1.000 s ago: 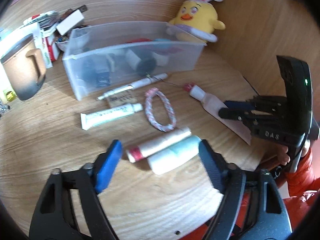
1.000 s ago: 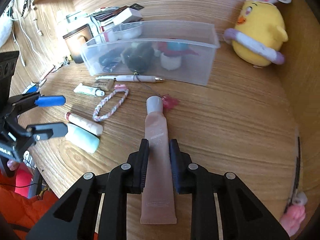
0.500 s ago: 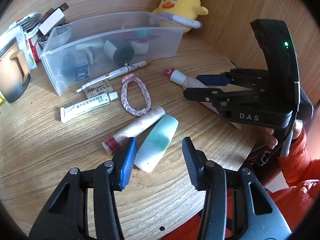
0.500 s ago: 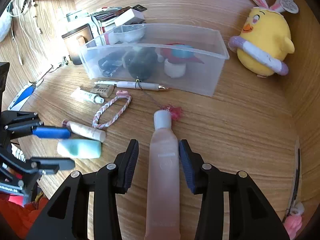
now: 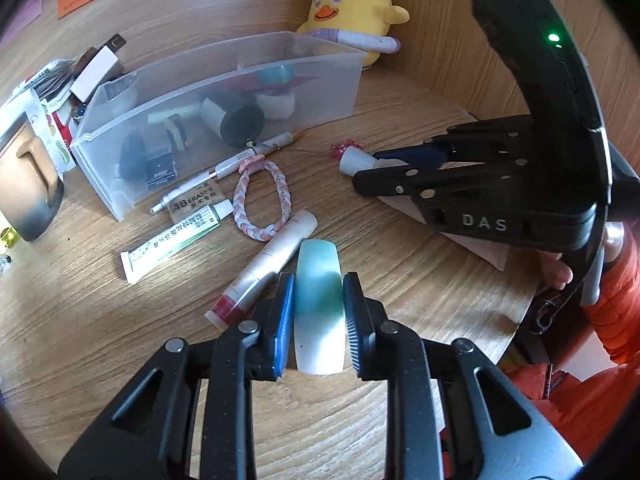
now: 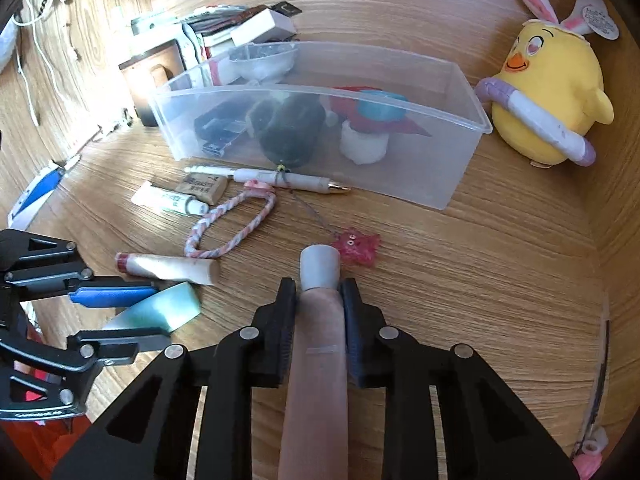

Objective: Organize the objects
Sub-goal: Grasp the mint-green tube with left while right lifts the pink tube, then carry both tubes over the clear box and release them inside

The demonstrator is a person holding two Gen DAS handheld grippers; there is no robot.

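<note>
Both claws are closing on tubes right now. The left gripper (image 5: 318, 312) has its jaws coming together with the teal-and-white tube (image 5: 319, 300) between them, pads already against its sides, down near the front edge of the wooden desk (image 5: 100, 340). The right gripper (image 6: 318, 316) is closing too, pads pressed on the pink tube (image 6: 316, 380), whose grey cap (image 6: 319, 266) sticks out past the fingertips.

Biggest thing out there is the clear plastic bin (image 6: 448, 168), sitting toward the back of the desk with a dark cylinder and a bunch of small stuff inside, hard to tell exactly what. Right of it, in the back right corner, is a yellow chick plush (image 6: 548, 92) with bunny ears. A brown mug (image 5: 28, 184) sits off the bin's left end, beside a pile of boxes.

In front of the bin, all loose on the wood: a white pen (image 6: 276, 176) lying just beside the bin's front wall, a braided pink-and-white bracelet (image 5: 260, 200), a cream tube with a red end (image 5: 264, 268) touching the teal one, a green-printed ointment tube (image 5: 172, 240), a small eraser (image 5: 196, 200), and a little red charm (image 6: 358, 246) next to the grey cap.
</note>
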